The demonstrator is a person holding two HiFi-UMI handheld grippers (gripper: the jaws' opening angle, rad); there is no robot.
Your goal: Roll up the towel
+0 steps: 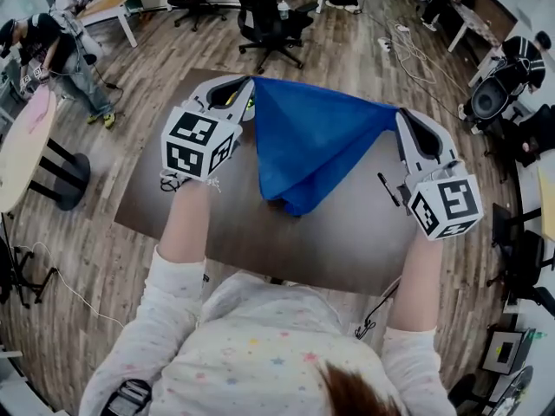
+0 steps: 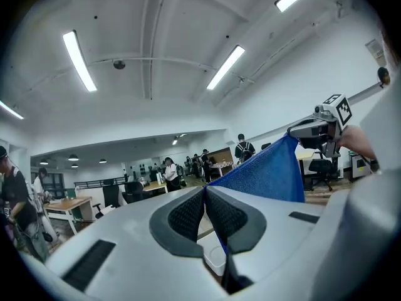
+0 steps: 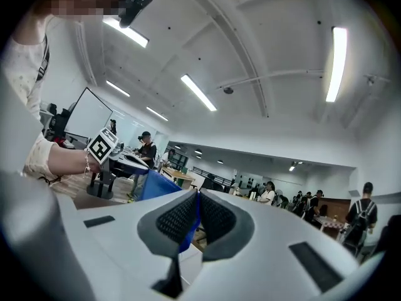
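Left tool (image 2: 205, 190): jaws pinched shut on one upper corner of the towel (image 1: 303, 141); held level above the surface (image 1: 364, 241)
Right tool (image 3: 197, 196): jaws clamped on the opposite upper corner; blue cloth shows between the pads; also level
Towel: blue; top edge stretched from one tool to the other; the rest hangs in a pointed fold over the middle of the surface; whether its low tip touches the top cannot be told
Surface: dark brown; rectangular
Room: wood floor (image 1: 113, 258); black office chair (image 1: 269, 20) beyond the surface's far edge; people at desks farther off
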